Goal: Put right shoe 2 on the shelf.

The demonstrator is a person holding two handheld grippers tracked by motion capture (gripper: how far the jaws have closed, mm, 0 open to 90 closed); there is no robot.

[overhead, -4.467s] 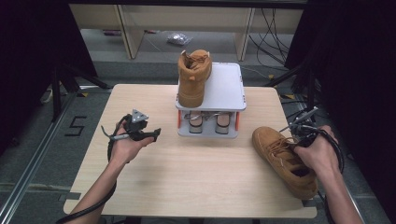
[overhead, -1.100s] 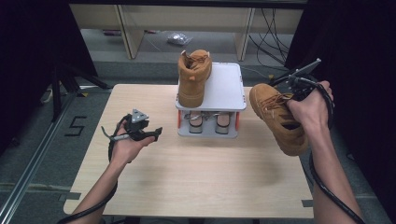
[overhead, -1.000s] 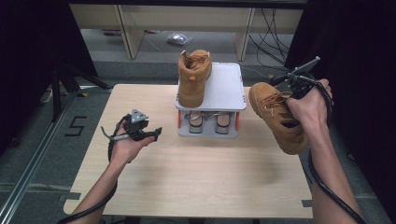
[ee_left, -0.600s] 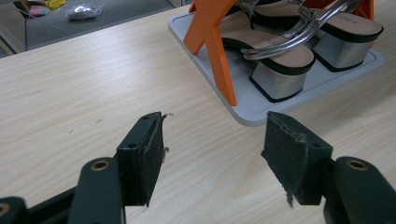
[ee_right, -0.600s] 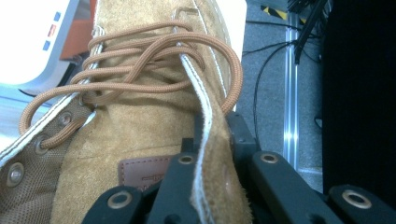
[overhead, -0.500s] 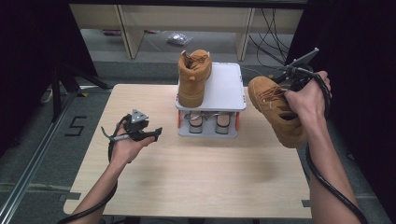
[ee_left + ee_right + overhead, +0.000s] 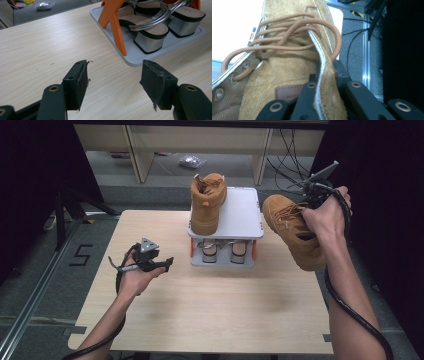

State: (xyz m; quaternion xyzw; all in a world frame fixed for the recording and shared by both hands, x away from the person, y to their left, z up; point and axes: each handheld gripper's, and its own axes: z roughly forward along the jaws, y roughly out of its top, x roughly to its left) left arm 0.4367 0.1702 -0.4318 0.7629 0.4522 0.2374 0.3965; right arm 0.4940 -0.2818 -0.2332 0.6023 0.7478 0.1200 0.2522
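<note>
Right gripper (image 7: 314, 200) is clamped on the collar edge of the tan boot (image 7: 292, 232), held in the air just right of the shoe rack (image 7: 240, 212), toe hanging down toward the table (image 7: 200, 310). Right gripper view adds the detail: suede rim (image 7: 322, 75) pinched between the jaws, laces (image 7: 294, 32) ahead. Second boot (image 7: 206, 202) stands upright on the rack's top left. Left gripper (image 7: 150, 260) sits left of the rack, jaws spread, nothing between. Left gripper view reveals sandals (image 7: 150, 35) on the lower tier.
</note>
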